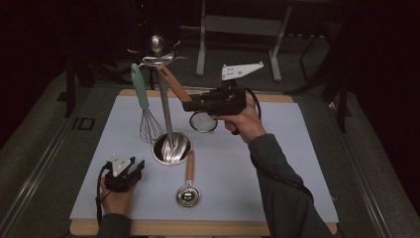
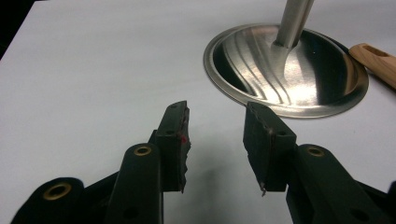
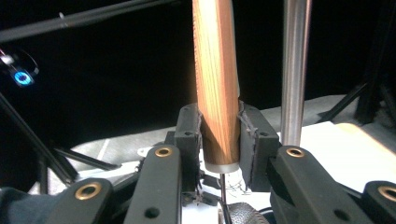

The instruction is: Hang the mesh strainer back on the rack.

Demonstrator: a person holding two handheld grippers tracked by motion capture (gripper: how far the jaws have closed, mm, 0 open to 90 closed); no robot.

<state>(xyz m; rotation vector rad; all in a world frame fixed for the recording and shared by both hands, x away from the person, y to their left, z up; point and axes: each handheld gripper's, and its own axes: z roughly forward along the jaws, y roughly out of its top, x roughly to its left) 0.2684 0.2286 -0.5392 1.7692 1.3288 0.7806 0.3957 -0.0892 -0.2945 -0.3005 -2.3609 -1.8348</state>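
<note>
Above mat (image 1: 257,163), strainer (image 1: 203,122) in hand-held gripper (image 1: 189,105)

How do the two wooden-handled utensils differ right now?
The small strainer is lifted off the table, its handle clamped in the right gripper; the measuring spoon lies flat on the white mat, untouched. The strainer has a mesh bowl, the spoon a solid shiny one. Both have light wooden handles.

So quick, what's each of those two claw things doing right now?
Left gripper: open, nothing between its jaws, beside the steel stand base.
Right gripper: closed on the wooden handle of a small strainer, lifted off the table.
</note>
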